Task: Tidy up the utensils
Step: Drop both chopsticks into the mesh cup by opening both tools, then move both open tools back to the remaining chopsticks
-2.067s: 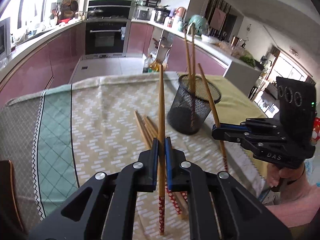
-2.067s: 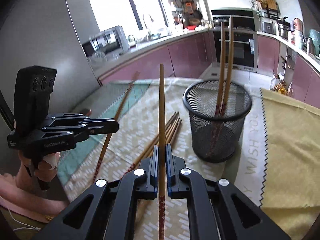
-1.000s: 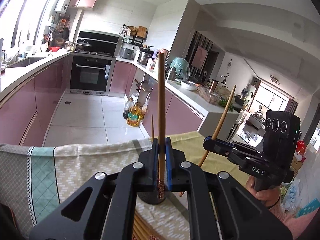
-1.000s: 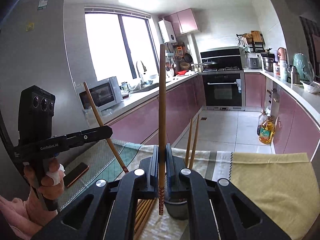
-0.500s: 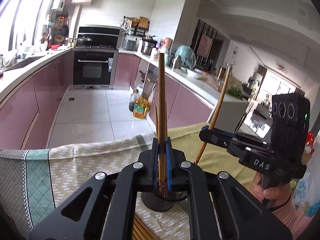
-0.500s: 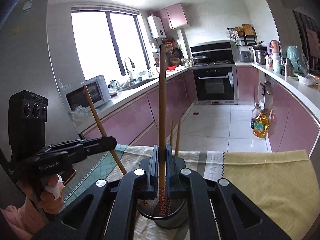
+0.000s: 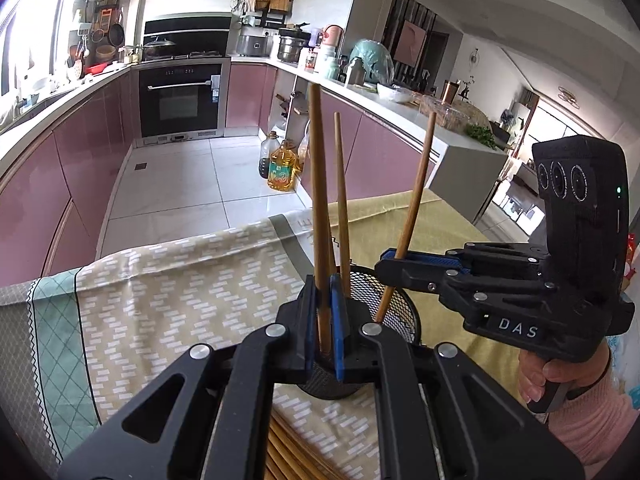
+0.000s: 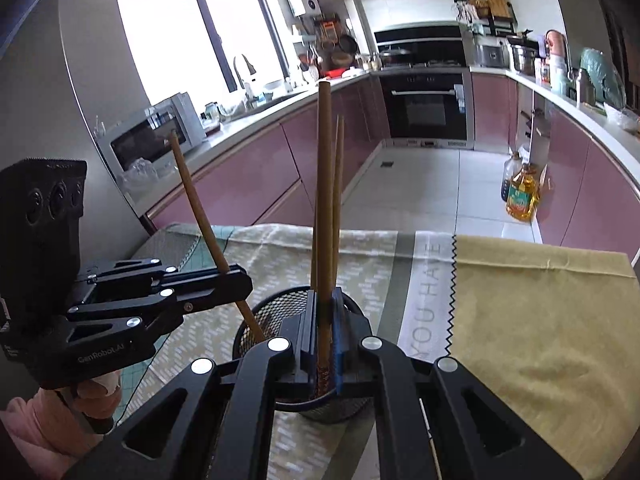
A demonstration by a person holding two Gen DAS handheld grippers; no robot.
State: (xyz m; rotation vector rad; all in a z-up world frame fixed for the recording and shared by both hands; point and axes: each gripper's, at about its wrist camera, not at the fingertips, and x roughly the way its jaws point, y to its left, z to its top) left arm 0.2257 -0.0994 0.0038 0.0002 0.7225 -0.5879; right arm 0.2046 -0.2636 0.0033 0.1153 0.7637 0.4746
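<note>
- left gripper [image 7: 324, 300] fingers clamped on a chopstick [image 7: 320, 200], its lower end inside mesh holder [image 7: 404, 312]
- right gripper [image 8: 324, 316] fingers pinch second chopstick [image 8: 325, 200], tip in holder
- spare chopsticks [image 7: 288, 452] lie on surface [image 7: 160, 300]

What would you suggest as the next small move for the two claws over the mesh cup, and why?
Probably open both and let go. The left claw and right claw each clamp a chopstick whose lower end already sits inside the mesh cup, beside two chopsticks standing there.
</note>
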